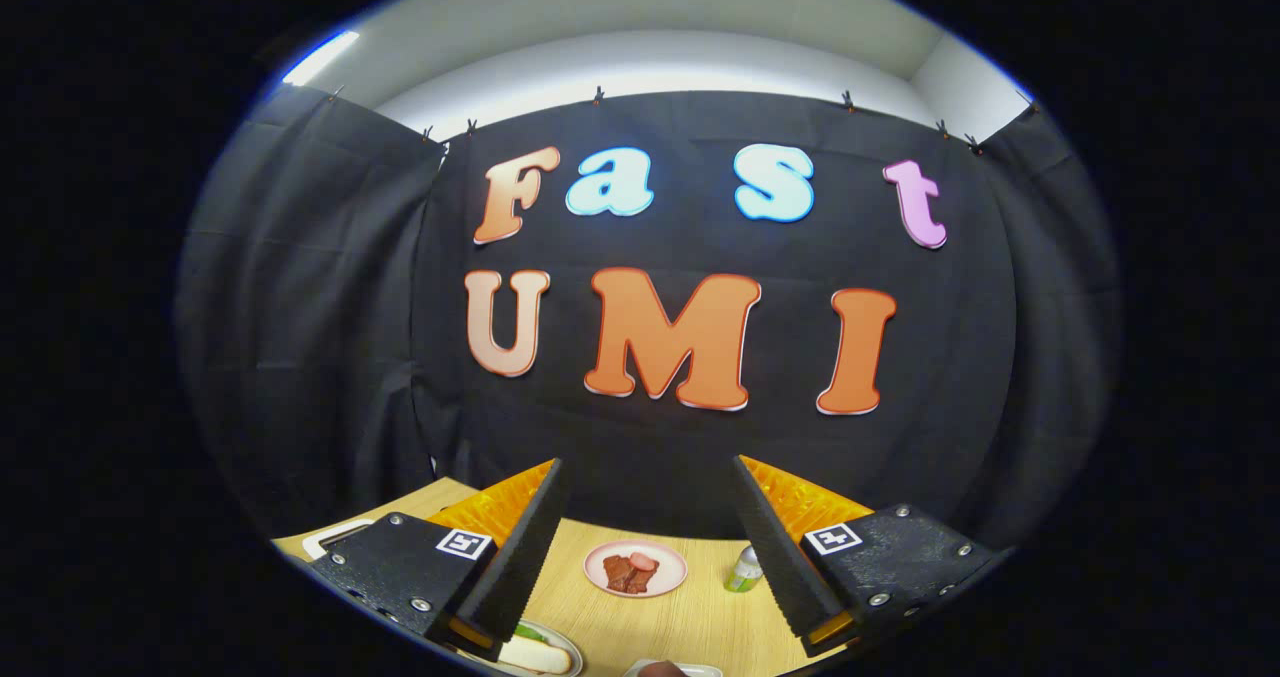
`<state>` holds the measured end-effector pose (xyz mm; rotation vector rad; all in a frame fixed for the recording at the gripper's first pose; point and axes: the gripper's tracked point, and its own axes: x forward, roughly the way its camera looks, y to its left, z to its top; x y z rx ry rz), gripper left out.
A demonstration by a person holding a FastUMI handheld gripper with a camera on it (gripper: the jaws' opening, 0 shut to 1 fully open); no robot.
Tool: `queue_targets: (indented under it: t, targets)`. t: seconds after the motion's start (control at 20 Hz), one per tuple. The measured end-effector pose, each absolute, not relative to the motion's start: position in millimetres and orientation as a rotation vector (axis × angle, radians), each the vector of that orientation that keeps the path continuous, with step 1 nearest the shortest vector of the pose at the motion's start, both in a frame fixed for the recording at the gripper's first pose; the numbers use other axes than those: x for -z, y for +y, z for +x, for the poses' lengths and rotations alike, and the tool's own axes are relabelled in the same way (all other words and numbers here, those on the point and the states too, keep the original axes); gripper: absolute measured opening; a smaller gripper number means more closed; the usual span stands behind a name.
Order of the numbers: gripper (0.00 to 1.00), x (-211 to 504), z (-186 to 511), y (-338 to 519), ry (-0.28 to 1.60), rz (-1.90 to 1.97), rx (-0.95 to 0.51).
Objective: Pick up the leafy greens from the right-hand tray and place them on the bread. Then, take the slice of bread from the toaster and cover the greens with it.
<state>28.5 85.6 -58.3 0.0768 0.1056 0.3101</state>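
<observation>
Pink plate [636, 568] with sliced meat sits on the wooden table [690, 627] ahead between my fingers; small green bottle [743, 569] just right of it. Plate with bread [540, 654] lies low by my left finger, partly hidden. My gripper [650, 517] is wide open, holding nothing, raised, pointing mostly at the wall.

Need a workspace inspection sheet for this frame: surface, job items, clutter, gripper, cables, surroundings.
Surface: wooden table, light grain.
Job's things: plate with bread and a bit of green by the left finger; toaster nothing seen.
Clutter: pink plate of sliced meat beyond the fingers; small green-and-white bottle beside the right finger; white tray edge.
Gripper: gripper open, holding nothing, raised above the table.
Cables: nothing seen.
Surroundings: black cloth wall, white ceiling.
</observation>
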Motion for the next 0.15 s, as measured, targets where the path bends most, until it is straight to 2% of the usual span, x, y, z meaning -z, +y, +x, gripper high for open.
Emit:
queue_targets:
  t: [0.15]
  targets:
    - [0.98,34.9,29.9,72.2,0.043,0.083,-0.274]
